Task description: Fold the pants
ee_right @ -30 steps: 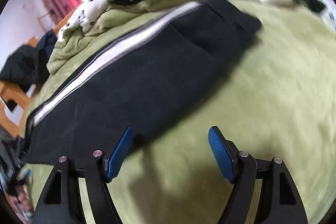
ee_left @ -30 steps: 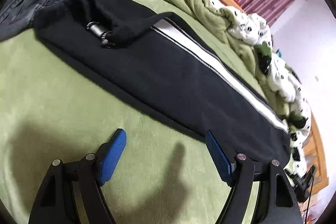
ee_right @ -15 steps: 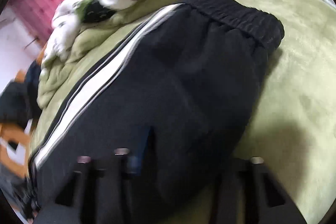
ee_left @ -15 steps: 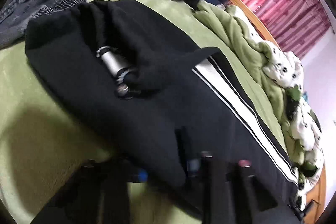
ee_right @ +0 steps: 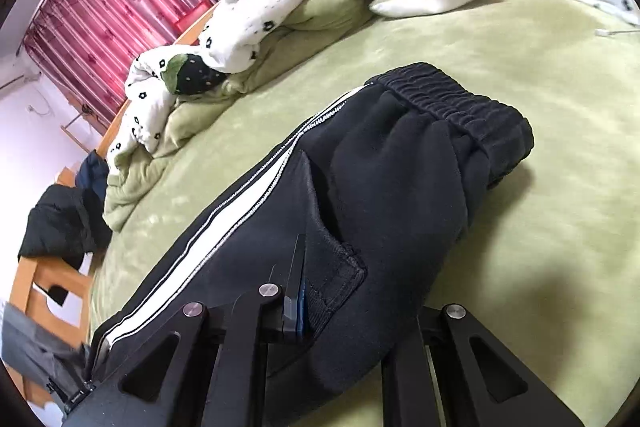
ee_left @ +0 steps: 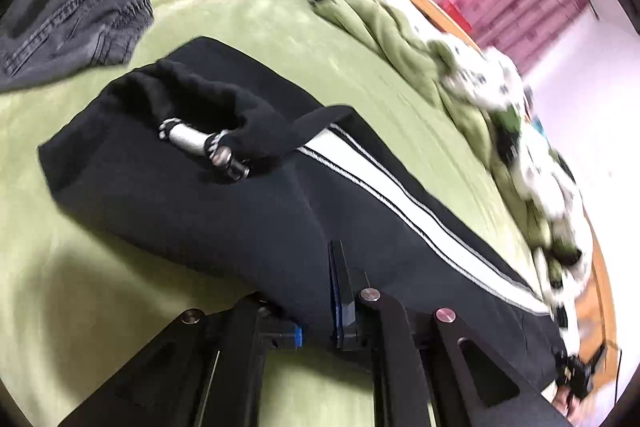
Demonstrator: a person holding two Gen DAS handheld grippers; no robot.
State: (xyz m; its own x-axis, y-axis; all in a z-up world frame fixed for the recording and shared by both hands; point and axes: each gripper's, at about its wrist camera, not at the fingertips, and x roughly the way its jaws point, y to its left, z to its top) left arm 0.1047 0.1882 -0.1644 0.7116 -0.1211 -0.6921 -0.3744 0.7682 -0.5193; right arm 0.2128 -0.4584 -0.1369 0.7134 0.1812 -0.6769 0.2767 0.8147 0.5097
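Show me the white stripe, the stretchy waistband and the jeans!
White stripe [ee_left: 404, 205], left wrist view, middle of the band along the pants' side.
Waistband [ee_right: 460, 107], right wrist view, on the gathered elastic ridges.
Jeans [ee_left: 84, 27], left wrist view, on the grey crumpled denim.

Your black pants [ee_left: 224, 211], marked by a white side stripe [ee_left: 400, 195] edged in thin piping, lie stretched lengthwise across the green blanket [ee_left: 80, 307]. The gathered elastic waistband [ee_right: 460, 107] sits bunched at one end, the near edge lifted off the blanket; a slit pocket [ee_right: 332, 251] gapes below the waistband. The far end is rumpled over a silver cylinder [ee_left: 192, 141].
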